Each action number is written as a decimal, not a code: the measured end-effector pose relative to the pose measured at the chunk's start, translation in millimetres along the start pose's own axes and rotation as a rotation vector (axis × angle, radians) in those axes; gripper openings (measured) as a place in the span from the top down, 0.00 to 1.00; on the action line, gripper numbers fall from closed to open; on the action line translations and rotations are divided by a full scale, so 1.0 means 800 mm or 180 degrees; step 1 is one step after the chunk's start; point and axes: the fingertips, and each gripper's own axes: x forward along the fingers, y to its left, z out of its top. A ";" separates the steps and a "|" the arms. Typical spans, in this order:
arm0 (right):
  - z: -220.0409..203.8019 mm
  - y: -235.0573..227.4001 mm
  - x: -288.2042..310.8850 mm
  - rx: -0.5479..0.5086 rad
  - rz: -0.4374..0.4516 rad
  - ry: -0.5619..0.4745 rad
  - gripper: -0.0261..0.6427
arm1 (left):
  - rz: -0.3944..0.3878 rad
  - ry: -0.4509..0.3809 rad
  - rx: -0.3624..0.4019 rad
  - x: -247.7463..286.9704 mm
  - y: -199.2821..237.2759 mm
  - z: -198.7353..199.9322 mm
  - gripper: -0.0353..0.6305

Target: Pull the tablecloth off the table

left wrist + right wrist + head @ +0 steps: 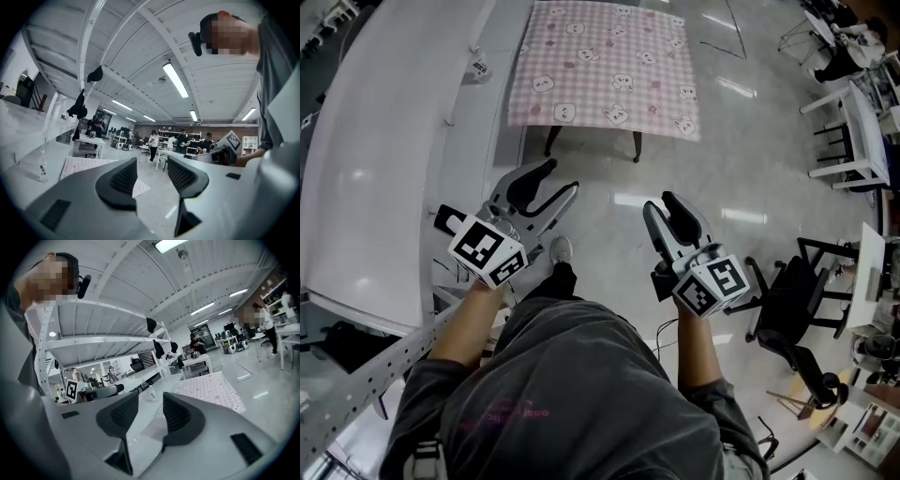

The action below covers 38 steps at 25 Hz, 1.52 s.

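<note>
A pink checked tablecloth [605, 66] with small animal prints covers a table some way ahead of me on the shiny floor. It also shows in the left gripper view as the tablecloth [82, 165] and in the right gripper view as the tablecloth [211, 387]. Both grippers are held in the air near my body, well short of the table. My left gripper [555, 185] is open with nothing between its jaws [152, 176]. My right gripper [664, 204] is open too, with a narrower gap, and empty [151, 412].
A long white shelf unit [384, 141] runs along the left, with a small bottle [480, 67] on it beside the table. A black office chair [797, 300] stands at the right, and white tables and chairs [853, 141] stand further right. Several people work in the background.
</note>
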 end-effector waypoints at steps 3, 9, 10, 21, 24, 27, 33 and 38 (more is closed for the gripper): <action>0.001 -0.011 0.032 0.0014 -0.0007 0.0031 0.75 | -0.0007 0.0028 -0.0001 0.018 0.032 -0.003 0.64; 0.011 -0.031 0.089 0.0030 -0.0047 0.0049 0.75 | -0.0043 0.0094 -0.0056 0.043 0.089 -0.008 0.64; 0.013 -0.033 0.097 0.0033 -0.0059 0.0052 0.75 | -0.0042 0.0102 -0.0066 0.044 0.098 -0.007 0.64; 0.009 -0.063 0.149 0.0155 -0.0120 0.0130 0.75 | -0.0030 0.0155 -0.0143 0.063 0.147 -0.016 0.64; -0.003 -0.079 0.157 0.0245 -0.0152 0.0163 0.75 | -0.0014 0.0234 -0.0169 0.068 0.156 -0.033 0.64; -0.017 -0.098 0.164 0.0315 -0.0144 0.0209 0.75 | 0.0027 0.0307 -0.0230 0.071 0.165 -0.050 0.64; -0.044 -0.144 0.193 0.0477 -0.0130 0.0325 0.75 | 0.0153 0.0458 -0.0353 0.091 0.196 -0.082 0.64; -0.070 -0.179 0.215 0.0601 -0.0054 0.0486 0.75 | 0.0276 0.0603 -0.0418 0.116 0.215 -0.111 0.64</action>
